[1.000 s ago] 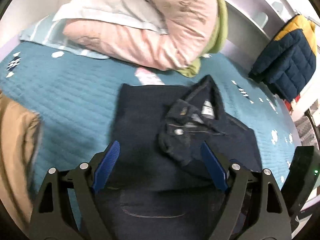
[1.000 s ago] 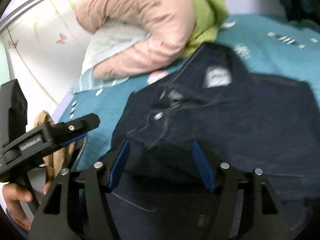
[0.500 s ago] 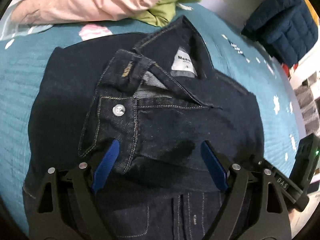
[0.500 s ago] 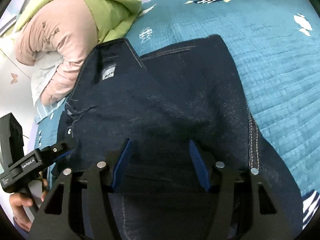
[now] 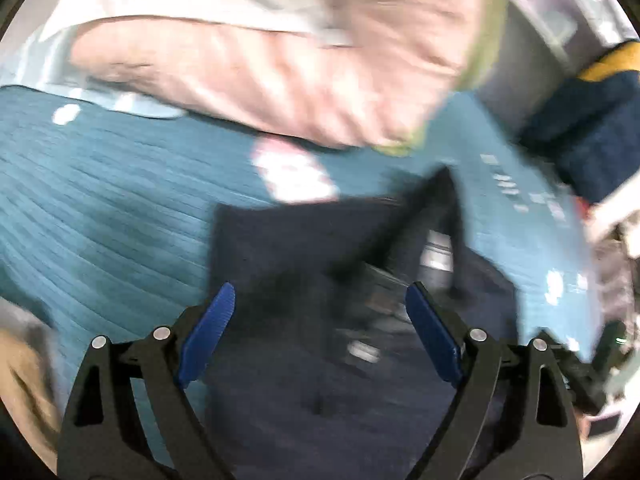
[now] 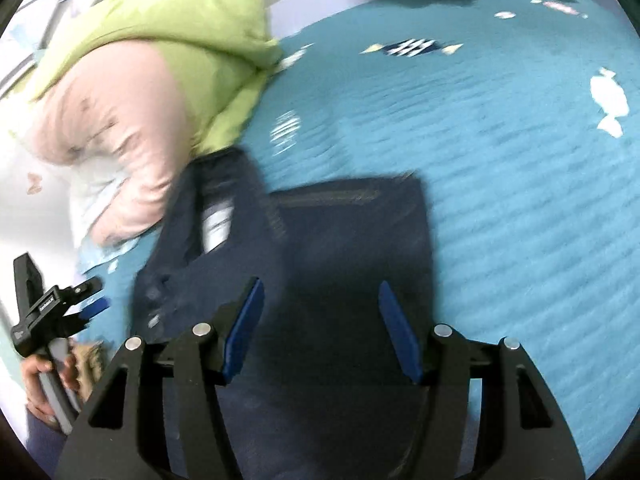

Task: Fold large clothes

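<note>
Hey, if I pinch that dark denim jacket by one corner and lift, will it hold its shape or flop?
The denim jacket will probably droop: it lies flat on the teal bedspread with its collar bent over, so it is soft cloth. It looks thick and layered, so likely fairly heavy for one pinch. The folded layers may slide apart; both open grippers, left and right, would likely steady it.

Bare bedspread [image 6: 520, 152] lies right of the jacket [image 6: 352, 248]; bedding pile [image 6: 132, 92] crowds its collar.

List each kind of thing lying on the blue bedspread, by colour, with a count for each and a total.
Dark denim jacket: 1
Pink pillow: 1
Green quilt: 1
Navy and yellow padded coat: 1
Tan garment: 1
Total: 5
</note>
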Tool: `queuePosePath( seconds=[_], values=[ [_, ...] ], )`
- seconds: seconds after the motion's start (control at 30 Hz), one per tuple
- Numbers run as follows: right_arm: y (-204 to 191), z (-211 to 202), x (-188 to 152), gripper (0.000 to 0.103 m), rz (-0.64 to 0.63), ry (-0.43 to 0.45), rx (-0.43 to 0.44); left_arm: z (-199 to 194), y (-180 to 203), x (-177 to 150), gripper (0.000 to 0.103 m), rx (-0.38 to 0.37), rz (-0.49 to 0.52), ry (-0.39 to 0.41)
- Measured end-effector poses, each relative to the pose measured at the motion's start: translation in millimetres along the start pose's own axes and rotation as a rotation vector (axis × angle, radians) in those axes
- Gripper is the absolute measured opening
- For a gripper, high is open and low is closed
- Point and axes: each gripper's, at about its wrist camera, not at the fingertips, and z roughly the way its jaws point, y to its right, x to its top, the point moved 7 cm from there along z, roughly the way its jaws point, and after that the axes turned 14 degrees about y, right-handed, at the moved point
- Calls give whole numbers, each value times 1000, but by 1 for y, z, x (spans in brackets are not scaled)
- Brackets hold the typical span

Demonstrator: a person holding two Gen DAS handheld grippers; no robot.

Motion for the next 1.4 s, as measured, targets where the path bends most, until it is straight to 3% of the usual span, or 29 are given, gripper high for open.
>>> queuePosePath(
  seconds=[0.13,0.53,0.6,0.73,0.8,0.87,0.97,1.0,1.03,1.23,1.4],
  values=[
    [25,23,14,58,87,-59,-11,35,-21,5,88,40,-2,-95],
    [46,69,26,59,134,-173,-21,87,-14,-7,88,86,62,-207],
    [54,70,29,59,97,-166,-110,91,-13,-8,88,95,85,-213],
    [55,77,25,60,129,-204,-83,100,-12,-11,88,118,139,-240],
    [45,78,24,56,132,-224,-27,103,-8,-10,85,126,154,-241],
    [41,80,22,55,76,-228,-43,104,-7,-9,78,141,177,-247],
    [47,85,21,42,92,-217,-51,111,2,-10,65,167,193,-254],
    [52,83,23,22,106,-202,-56,111,5,-8,61,172,193,-255],
    [53,83,24,15,115,-199,-49,111,5,-7,52,175,198,-256],
    [44,62,37,8,61,-128,17,102,11,5,16,167,222,-222],
    [27,44,55,8,26,-59,59,86,25,16,11,147,250,-125]
  ],
)
